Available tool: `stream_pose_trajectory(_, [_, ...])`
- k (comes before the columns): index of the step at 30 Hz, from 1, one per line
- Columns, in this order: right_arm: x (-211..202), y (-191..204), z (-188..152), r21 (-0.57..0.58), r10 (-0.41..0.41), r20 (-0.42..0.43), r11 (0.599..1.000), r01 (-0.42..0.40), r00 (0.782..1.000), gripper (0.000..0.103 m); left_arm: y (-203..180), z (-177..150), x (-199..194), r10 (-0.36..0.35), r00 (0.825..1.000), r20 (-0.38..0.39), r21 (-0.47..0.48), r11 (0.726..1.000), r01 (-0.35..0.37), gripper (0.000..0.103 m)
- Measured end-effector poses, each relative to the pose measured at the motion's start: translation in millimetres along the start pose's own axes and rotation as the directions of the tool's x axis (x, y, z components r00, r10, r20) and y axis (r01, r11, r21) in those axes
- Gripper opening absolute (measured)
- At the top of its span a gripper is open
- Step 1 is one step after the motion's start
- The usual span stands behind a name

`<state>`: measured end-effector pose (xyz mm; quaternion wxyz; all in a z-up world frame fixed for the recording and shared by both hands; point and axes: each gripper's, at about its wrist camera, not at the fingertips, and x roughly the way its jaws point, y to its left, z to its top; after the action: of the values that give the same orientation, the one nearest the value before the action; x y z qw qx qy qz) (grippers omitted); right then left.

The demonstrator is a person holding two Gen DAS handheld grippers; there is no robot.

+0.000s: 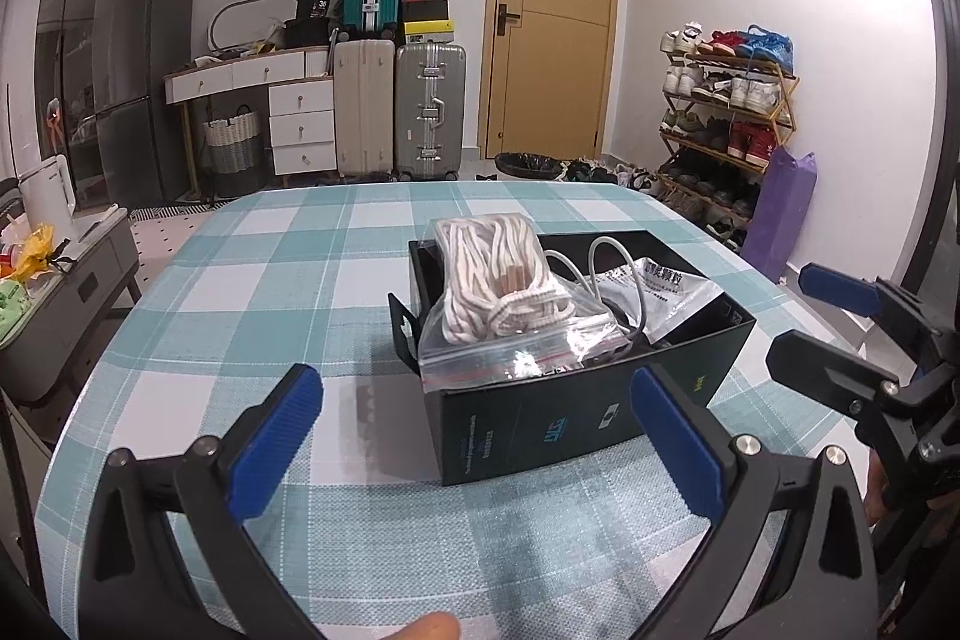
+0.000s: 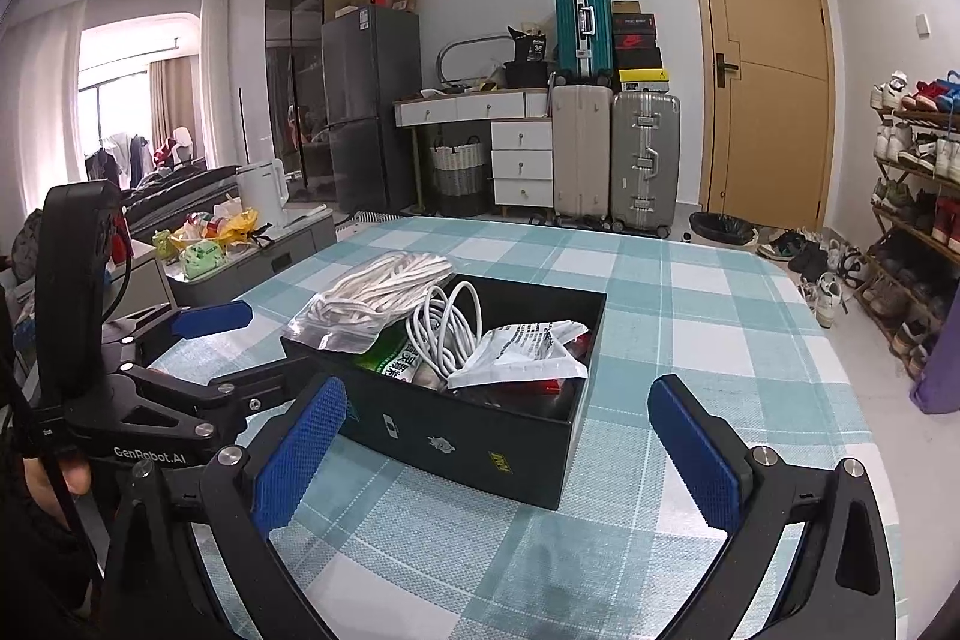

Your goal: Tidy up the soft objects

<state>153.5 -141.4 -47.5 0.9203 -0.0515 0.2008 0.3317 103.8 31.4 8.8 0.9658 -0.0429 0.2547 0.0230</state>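
Left wrist view: both tongs, left point(image 1: 474, 442) and right point(image 2: 498, 445), spread empty before the black box point(image 1: 576, 400).

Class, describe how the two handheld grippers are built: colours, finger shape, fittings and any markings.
Both the left gripper and the right gripper have black angular frames with silver bolts and two flat fingers with blue textured pads. White "GenRobot.AI" lettering marks the left gripper's body in the right wrist view.

Your box point(image 2: 480, 436) sits mid-table point(image 2: 690, 292) — the bagged rope point(image 2: 372, 298) on its left edge, the cable point(image 2: 447, 328) in the middle, the packet point(image 2: 528, 349) right.
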Motion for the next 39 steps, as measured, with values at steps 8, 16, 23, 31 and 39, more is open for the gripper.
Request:
stream_pose_trajectory(8, [2.2, 0.1, -5.7, -0.006, -0.013, 0.015, 1.000, 0.013, 1.000, 0.103, 2.0, 0.4, -1.3, 0.005, 1.000, 0.011, -0.012, 1.000, -0.005, 0.103])
stream_pose_trajectory(16, [0.6, 0.2, -8.3, -0.007, -0.019, 0.032, 1.000, 0.020, 0.999, 0.103, -1.6, 0.0, -3.1, 0.006, 1.000, 0.023, -0.001, 1.000, -0.006, 0.103])
stream_pose_trajectory(23, [-3.1, -0.2, -8.6, -0.008, -0.022, 0.055, 1.000, 0.023, 0.998, 0.103, 0.1, 0.0, -4.1, 0.002, 1.000, 0.024, -0.005, 1.000, -0.002, 0.103])
stream_pose_trajectory(31, [-3.5, 0.3, -8.3, -0.014, -0.025, 0.061, 1.000, 0.026, 0.998, 0.103, 0.5, 0.3, -4.3, 0.002, 1.000, 0.026, -0.006, 1.000, -0.002, 0.103])
stream_pose_trajectory(39, [-4.5, 1.5, -8.3, -0.013, -0.025, 0.061, 1.000, 0.026, 0.998, 0.103, 0.6, 1.2, -4.9, 0.002, 1.000, 0.028, -0.006, 1.000, -0.001, 0.103])
